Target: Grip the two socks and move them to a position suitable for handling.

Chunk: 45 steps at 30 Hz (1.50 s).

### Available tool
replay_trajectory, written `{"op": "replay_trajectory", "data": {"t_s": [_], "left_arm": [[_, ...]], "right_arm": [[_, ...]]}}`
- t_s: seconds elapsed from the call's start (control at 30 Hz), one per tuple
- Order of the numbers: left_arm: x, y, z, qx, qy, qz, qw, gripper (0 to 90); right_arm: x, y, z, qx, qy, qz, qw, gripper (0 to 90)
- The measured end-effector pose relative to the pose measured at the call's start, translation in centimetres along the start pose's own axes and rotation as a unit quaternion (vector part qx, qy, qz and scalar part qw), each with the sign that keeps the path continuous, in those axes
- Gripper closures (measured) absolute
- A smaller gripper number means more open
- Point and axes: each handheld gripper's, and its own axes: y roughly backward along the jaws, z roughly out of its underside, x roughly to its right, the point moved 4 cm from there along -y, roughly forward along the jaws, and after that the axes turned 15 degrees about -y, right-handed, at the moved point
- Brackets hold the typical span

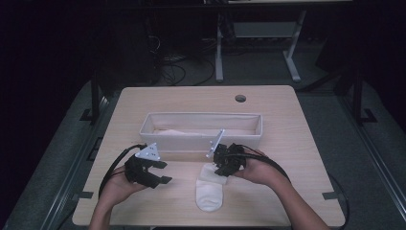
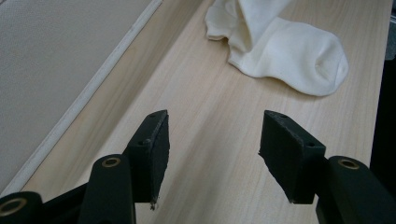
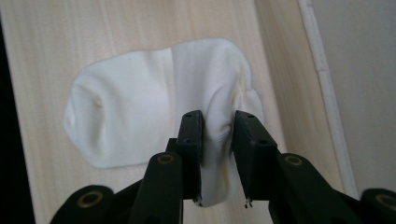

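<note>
While the right gripper (image 1: 225,167) pinches the cuff end of a white sock (image 1: 209,190) between its two black jaws, the left gripper (image 1: 160,171) hovers beside it with its jaws spread wide and nothing between them. Seen from the right gripper view, the right gripper (image 3: 217,140) has a fold of the sock (image 3: 140,112) bunched up in the narrow gap between the jaws, and the rest of the fabric lies flat on the pale wooden table (image 3: 42,56), toe pointing away from the box.

From the high view, the sock lies near the front edge of the table (image 1: 297,143), toe toward the person, its upper end under the right gripper. Just behind both grippers stands a long white fabric box (image 1: 201,135) — open at the top, set crosswise near the middle of the table, with something pale lying inside that I cannot make out. A round hole (image 1: 240,98) shows in the tabletop toward the far edge.

In the left gripper view, the left gripper (image 2: 212,140) looks along the bare wood toward the sock (image 2: 289,51), which lies well apart from its jaws — the box wall (image 2: 51,60) runs along the left of that view. The person's hands (image 1: 258,167) hold the grippers from below, cables looping off to either side.
</note>
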Motion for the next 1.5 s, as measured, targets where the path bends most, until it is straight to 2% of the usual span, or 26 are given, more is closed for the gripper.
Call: {"op": "replay_trajectory", "data": {"t_s": [0.73, 0.93, 1.07, 1.13, 1.3, 1.5], "left_arm": [[0.2, -0.3, -0.2, -0.001, -0.003, 0.006, 1.0000, 42.0], [0.2, -0.4, -0.2, -0.002, -0.003, 0.006, 1.0000, 41.9], [0.2, -0.4, -0.3, -0.002, -0.003, 0.007, 1.0000, 41.9], [0.2, -0.4, -0.3, -0.002, -0.002, 0.007, 1.0000, 42.0], [0.2, -0.4, -0.3, -0.002, -0.002, 0.007, 1.0000, 41.9], [0.2, -0.3, -0.2, -0.001, -0.002, 0.006, 1.0000, 42.0]], "right_arm": [[-3.2, 0.3, 1.2, 0.009, 0.028, -0.033, 0.9990, 65.6], [-4.4, 0.8, 1.7, 0.009, 0.037, -0.044, 0.9983, 64.9], [-5.0, 1.7, 1.9, 0.022, 0.040, -0.055, 0.9974, 65.0], [-5.1, 2.0, 1.9, 0.025, 0.040, -0.053, 0.9975, 65.7], [-5.5, 1.0, 1.9, 0.013, 0.042, -0.059, 0.9973, 67.3], [-6.3, -0.4, 2.1, -0.003, 0.046, -0.087, 0.9951, 69.1]]}}
